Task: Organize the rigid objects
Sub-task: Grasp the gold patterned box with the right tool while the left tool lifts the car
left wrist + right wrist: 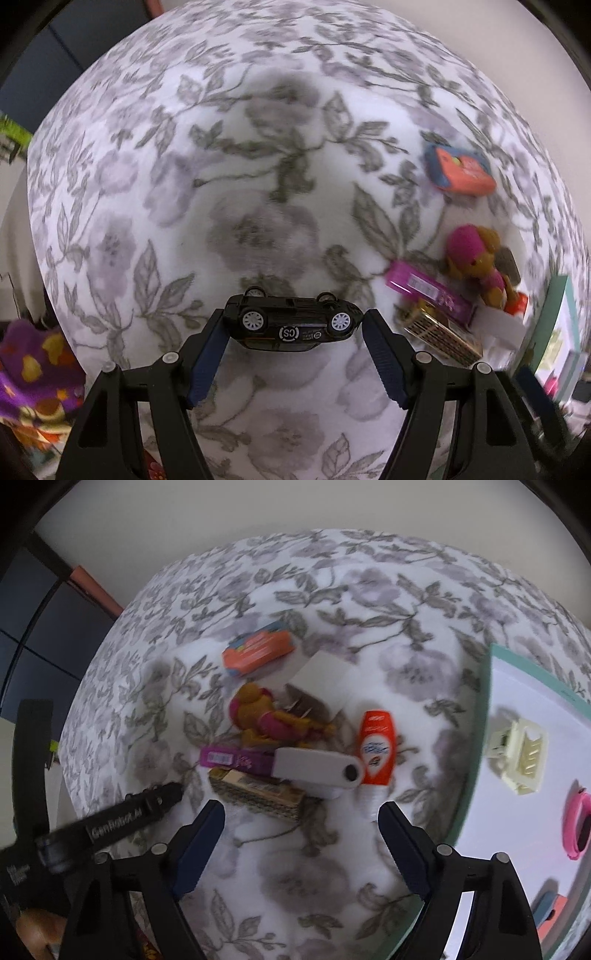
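Observation:
A black toy car (291, 321) hangs on its side above the floral cloth (258, 184), wheels toward the camera. My left gripper (295, 317) is shut on it, one pad at each end of the car. My right gripper (301, 812) is open with nothing between its fingers. It hovers just short of a pile: a tan patterned box (258, 794), a purple box (236, 758), a grey-white flat device (317, 768), a red tube (376, 746) and a pink-and-brown toy figure (266, 716). The left gripper's black body (129, 812) shows at the pile's left.
An orange box (258, 648) and a white box (325, 679) lie behind the pile. A teal-rimmed white tray (491, 701) at the right holds a cream clip-like piece (524, 753) and a pink ring (576, 827). Purple patterned fabric (33, 369) lies off the cloth's left edge.

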The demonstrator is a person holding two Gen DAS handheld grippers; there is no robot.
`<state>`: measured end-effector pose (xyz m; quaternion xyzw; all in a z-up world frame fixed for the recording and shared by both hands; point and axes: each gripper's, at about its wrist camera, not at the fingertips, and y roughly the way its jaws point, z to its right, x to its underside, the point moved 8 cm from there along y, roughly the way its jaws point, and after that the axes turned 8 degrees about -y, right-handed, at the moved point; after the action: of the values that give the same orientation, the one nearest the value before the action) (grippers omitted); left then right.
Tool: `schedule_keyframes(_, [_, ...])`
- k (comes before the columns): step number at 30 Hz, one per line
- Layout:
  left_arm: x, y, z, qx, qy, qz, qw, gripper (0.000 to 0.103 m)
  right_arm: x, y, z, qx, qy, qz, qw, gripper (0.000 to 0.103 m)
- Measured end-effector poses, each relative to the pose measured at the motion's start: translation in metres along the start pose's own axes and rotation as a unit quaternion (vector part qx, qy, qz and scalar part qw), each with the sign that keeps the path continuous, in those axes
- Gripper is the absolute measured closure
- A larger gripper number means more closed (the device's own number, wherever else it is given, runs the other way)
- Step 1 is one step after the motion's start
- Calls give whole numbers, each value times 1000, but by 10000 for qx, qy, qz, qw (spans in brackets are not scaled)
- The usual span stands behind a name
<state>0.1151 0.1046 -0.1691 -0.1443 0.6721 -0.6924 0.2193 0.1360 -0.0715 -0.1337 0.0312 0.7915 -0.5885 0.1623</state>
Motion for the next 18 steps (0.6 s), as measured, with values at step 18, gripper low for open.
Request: schedule_keyframes(18, [-16,8,-43,287,-664,-218,9971,28,-4,38,-27,52,571,204,9981,16])
